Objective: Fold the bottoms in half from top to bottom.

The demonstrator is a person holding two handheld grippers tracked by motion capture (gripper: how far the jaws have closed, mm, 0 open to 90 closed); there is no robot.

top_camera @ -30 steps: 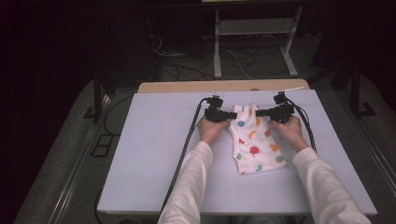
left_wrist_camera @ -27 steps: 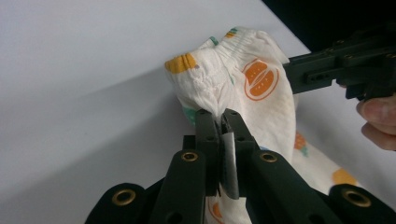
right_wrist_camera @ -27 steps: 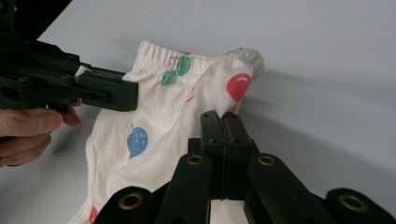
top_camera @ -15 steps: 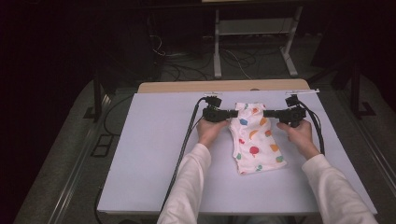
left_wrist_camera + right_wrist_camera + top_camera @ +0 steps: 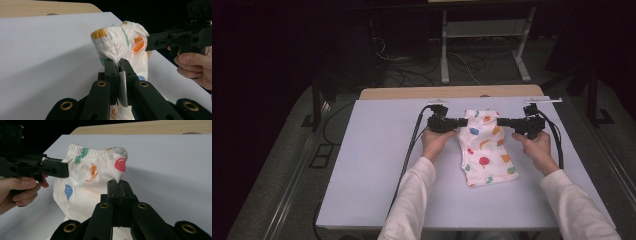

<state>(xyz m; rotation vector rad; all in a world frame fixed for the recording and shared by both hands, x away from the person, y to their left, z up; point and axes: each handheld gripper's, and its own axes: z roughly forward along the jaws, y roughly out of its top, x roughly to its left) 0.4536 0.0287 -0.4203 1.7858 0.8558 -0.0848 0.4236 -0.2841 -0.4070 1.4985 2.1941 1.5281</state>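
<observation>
A small white garment (image 5: 486, 147) with coloured fruit prints hangs from both grippers over the white table top (image 5: 377, 165), its lower part resting on the surface. My left gripper (image 5: 460, 121) is shut on the left corner of the elastic waistband. In the left gripper view its jaws (image 5: 118, 65) pinch a bunch of the garment (image 5: 117, 42). My right gripper (image 5: 500, 121) is shut on the opposite corner. In the right gripper view the right gripper (image 5: 120, 185) clamps a fold of the garment (image 5: 92, 173), and the left gripper's body (image 5: 32, 167) reaches in from the left.
A wooden board edge (image 5: 452, 92) runs along the far side of the table. Black cables (image 5: 409, 150) trail from the left gripper across the table. A metal stand (image 5: 482, 45) and loose cables sit on the dark floor beyond.
Both grippers have lifted the waistband slightly and the right one has moved rightward, stretching the garment's top wider. The grips stay as they were.
</observation>
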